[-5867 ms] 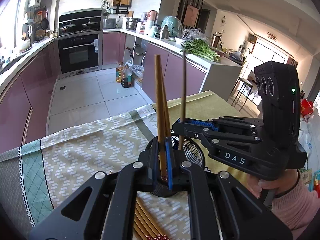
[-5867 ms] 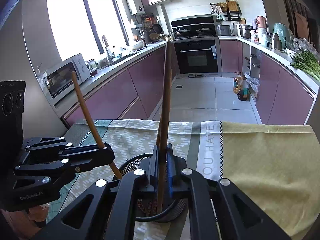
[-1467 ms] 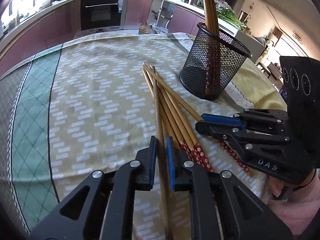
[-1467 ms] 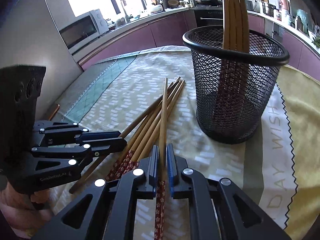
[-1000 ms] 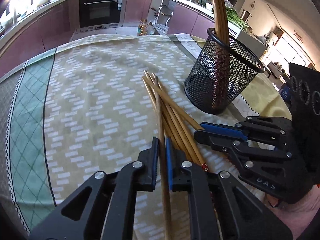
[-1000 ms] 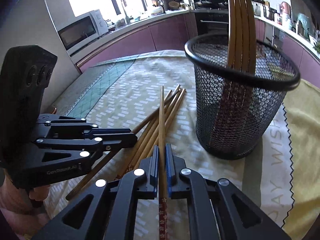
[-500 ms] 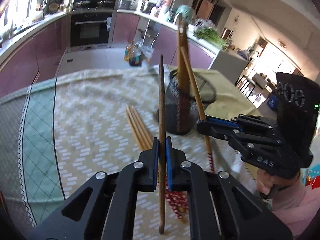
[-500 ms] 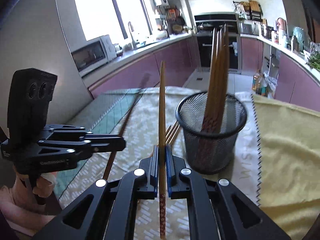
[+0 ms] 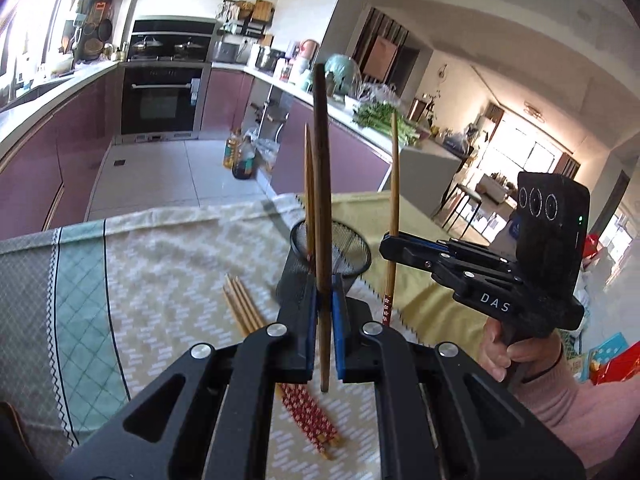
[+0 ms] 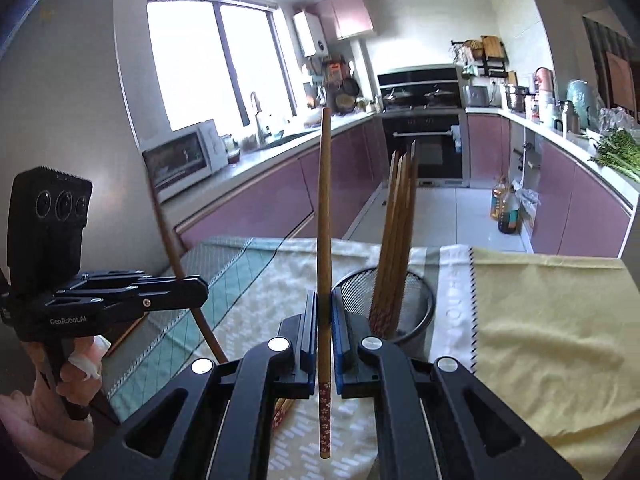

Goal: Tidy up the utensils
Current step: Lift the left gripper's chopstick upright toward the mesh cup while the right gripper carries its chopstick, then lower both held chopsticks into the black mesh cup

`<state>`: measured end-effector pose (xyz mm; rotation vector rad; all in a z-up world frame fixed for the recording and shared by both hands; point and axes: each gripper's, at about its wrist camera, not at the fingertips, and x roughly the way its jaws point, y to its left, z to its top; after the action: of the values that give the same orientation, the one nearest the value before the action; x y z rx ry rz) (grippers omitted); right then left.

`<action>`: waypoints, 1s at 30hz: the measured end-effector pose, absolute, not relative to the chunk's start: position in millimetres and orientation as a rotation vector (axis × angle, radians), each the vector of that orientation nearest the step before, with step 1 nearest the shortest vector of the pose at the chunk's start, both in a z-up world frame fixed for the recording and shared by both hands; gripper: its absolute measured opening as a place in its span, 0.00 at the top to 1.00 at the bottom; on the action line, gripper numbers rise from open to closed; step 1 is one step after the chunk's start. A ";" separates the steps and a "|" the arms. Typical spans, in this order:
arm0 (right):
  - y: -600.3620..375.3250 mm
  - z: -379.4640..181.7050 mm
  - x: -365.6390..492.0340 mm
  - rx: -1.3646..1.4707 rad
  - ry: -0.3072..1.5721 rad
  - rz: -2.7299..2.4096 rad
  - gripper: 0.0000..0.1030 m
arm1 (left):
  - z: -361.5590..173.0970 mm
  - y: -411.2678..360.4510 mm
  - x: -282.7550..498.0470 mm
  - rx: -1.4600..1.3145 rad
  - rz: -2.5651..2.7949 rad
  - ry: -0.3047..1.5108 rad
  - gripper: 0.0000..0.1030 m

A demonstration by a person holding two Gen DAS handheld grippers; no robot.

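Above the bench, left view: left tongs [image 9: 325, 312] clamped on an upright chopstick [image 9: 321, 184], mesh holder [image 9: 332, 252] directly ahead and below. Right view: right tongs [image 10: 325, 320] pinching another chopstick [image 10: 325, 240] vertical, holder [image 10: 416, 304] just right-ahead; loose chopsticks [image 9: 244, 308] remain flat.

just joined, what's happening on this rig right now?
A person is sorting chopsticks into a black mesh holder on a cloth-covered table. Each handheld gripper is shut on one chopstick held upright above the table: the left gripper on a plain-ended one, the right gripper on one with a red patterned end. Several chopsticks already stand in the holder; a few loose chopsticks lie on the cloth beside it.
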<state>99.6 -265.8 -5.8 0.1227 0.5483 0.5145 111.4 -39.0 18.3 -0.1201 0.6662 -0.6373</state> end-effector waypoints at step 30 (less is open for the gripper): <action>-277.0 16.7 165.7 0.156 0.447 0.399 0.94 | 73.9 -93.6 173.0 -0.032 -0.605 0.552 0.93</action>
<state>165.7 -277.0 16.7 0.1560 0.4466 0.3991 172.9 -93.6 73.9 -0.0322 0.5520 -0.6053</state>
